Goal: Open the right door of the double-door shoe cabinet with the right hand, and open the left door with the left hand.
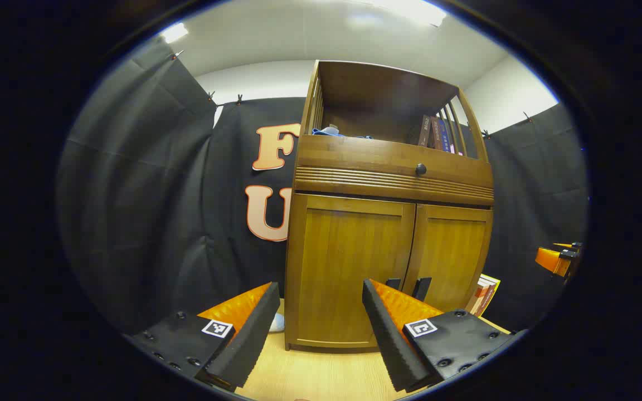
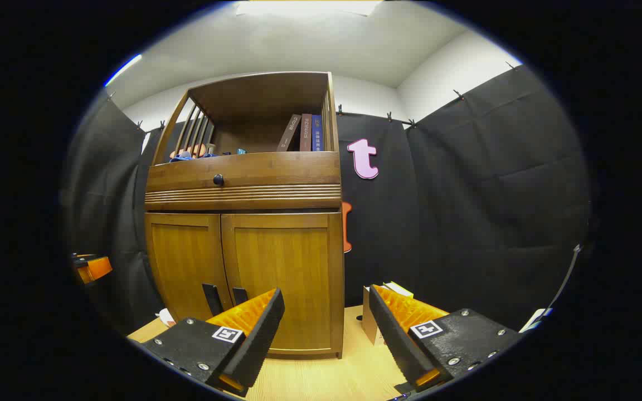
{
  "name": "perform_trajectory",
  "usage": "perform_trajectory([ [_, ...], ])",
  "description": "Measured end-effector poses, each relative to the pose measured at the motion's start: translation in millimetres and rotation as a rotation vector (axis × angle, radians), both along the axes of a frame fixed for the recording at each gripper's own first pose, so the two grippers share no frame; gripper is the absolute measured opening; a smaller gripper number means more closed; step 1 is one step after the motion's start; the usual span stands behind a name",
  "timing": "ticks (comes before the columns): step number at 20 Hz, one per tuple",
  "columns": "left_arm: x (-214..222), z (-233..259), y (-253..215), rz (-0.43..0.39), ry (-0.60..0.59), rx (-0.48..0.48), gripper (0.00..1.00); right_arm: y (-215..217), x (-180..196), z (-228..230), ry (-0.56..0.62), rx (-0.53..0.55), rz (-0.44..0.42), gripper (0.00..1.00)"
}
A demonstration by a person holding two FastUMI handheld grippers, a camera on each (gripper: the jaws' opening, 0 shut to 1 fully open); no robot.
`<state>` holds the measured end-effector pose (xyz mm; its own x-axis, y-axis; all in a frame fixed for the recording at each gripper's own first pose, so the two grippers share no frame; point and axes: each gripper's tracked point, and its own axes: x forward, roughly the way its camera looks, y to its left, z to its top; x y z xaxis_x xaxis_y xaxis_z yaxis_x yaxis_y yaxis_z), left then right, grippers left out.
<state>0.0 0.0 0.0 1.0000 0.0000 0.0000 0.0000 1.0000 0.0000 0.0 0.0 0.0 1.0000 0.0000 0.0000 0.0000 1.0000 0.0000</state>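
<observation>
The wooden shoe cabinet (image 1: 388,184) stands on a light wood floor with both lower doors closed. In the left gripper view its left door (image 1: 349,273) faces me and the right door (image 1: 450,253) lies further right; two dark handles (image 1: 421,288) sit low by the centre seam. My left gripper (image 1: 321,303) is open, a short way in front of the left door and touching nothing. In the right gripper view the right door (image 2: 285,267) is straight ahead, beside the left door (image 2: 187,267), with the handles (image 2: 212,298) low at the seam. The right gripper (image 2: 324,301) is open and holds nothing.
A drawer with a round knob (image 1: 421,169) sits above the doors, under an open shelf with books (image 2: 304,132). More books (image 1: 485,292) lean on the floor at the cabinet's right side. A small white object (image 1: 277,322) lies at its left foot. Black cloth walls surround the booth.
</observation>
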Motion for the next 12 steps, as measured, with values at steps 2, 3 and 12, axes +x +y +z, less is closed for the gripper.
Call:
perform_trajectory([
  [2, 1.7, -2.4, -5.1, -0.015, 0.004, -0.001, 0.96, -0.9, 0.3, -1.3, 0.002, -0.007, 0.001, 0.94],
  [3, 1.4, -4.2, -6.1, -0.02, 0.011, -0.008, 0.97, -0.7, -0.6, -1.2, 0.005, -0.009, 0.0, 0.94],
  [12, -0.6, -4.8, 4.8, -0.019, 0.013, -0.03, 0.99, 9.1, -14.6, -9.3, 0.012, -0.031, -0.01, 0.94],
])
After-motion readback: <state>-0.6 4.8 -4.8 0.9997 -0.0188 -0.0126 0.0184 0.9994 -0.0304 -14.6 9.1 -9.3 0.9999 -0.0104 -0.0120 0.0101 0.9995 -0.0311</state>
